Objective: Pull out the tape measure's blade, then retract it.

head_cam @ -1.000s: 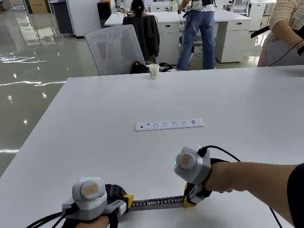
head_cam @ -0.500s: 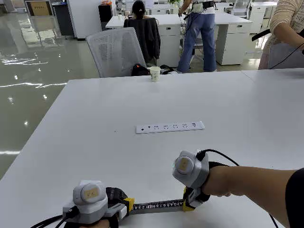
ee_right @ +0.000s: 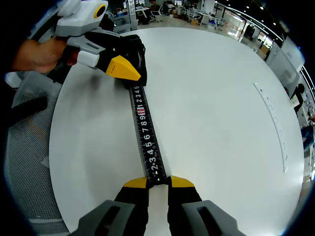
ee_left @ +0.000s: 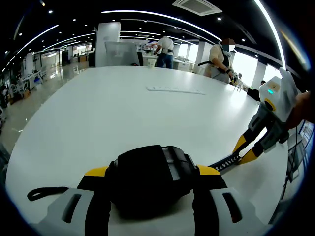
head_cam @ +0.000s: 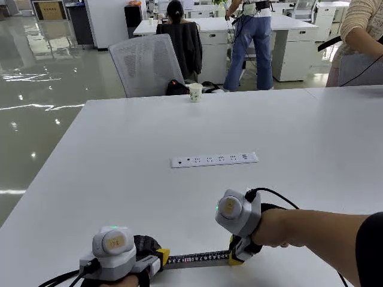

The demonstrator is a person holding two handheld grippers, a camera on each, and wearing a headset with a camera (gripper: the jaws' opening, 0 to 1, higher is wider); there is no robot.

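Note:
A black tape measure case [head_cam: 145,245] rests on the white table [head_cam: 179,125] near its front edge, and my left gripper [head_cam: 157,256] is shut on it. In the left gripper view the case [ee_left: 147,183] sits between the yellow-tipped jaws of the left gripper [ee_left: 152,171]. A short length of blade [head_cam: 197,259] runs right from the case to my right gripper [head_cam: 234,257], which is shut on the blade's end. In the right gripper view the blade [ee_right: 145,130] lies flat on the table, with numbers up to about 15 showing. It leads from the right gripper [ee_right: 158,183] to the case [ee_right: 132,49].
A white power strip [head_cam: 213,159] lies across the middle of the table. A paper cup [head_cam: 195,92] stands at the far edge, with a grey mesh chair [head_cam: 146,63] behind it. People stand and sit at desks beyond. A cable [head_cam: 281,192] trails from the right gripper.
My right gripper has drifted slightly left toward the case, so the exposed blade is a little shorter. The left gripper and case stay put. The head camera has tilted a bit.

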